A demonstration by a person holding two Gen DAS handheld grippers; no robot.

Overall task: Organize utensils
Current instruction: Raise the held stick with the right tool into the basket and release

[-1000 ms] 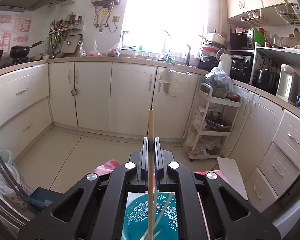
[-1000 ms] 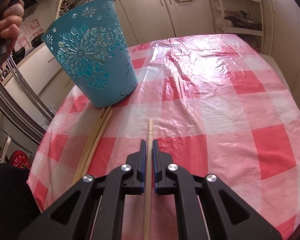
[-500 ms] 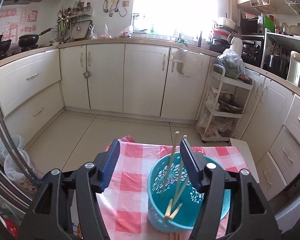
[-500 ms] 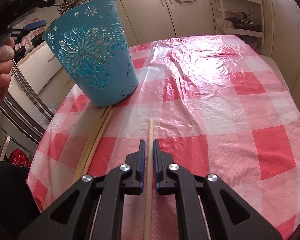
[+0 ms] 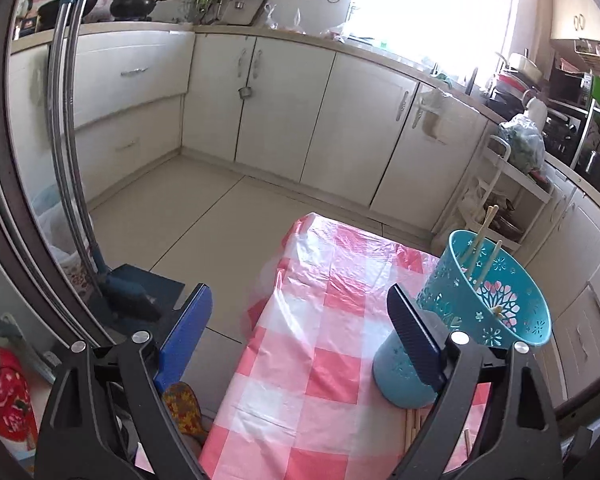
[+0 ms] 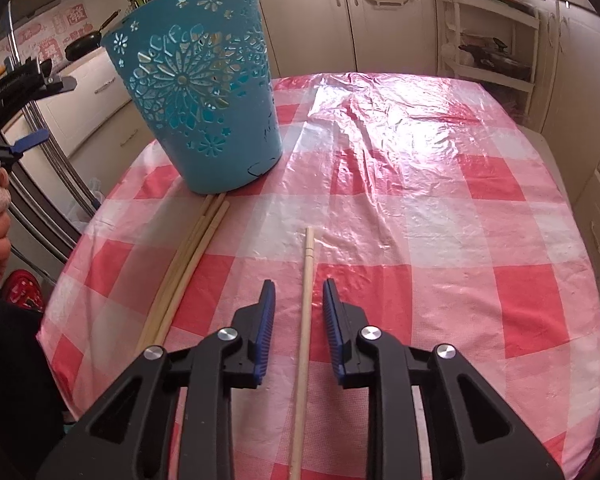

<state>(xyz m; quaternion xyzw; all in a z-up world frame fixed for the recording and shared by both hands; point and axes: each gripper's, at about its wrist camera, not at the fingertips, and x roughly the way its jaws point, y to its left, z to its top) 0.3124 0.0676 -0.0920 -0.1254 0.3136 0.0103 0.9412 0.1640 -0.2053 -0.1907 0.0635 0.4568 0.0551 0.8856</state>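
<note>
Left gripper opening wide, empty; right gripper parting, wooden chopstick between, apparently untouched; perforated teal basket.

Cream cabinets lined the kitchen walls above a pale tiled floor. A bright window lit the counter. A white rack stood beside the cabinets; a black pan sat left.
</note>
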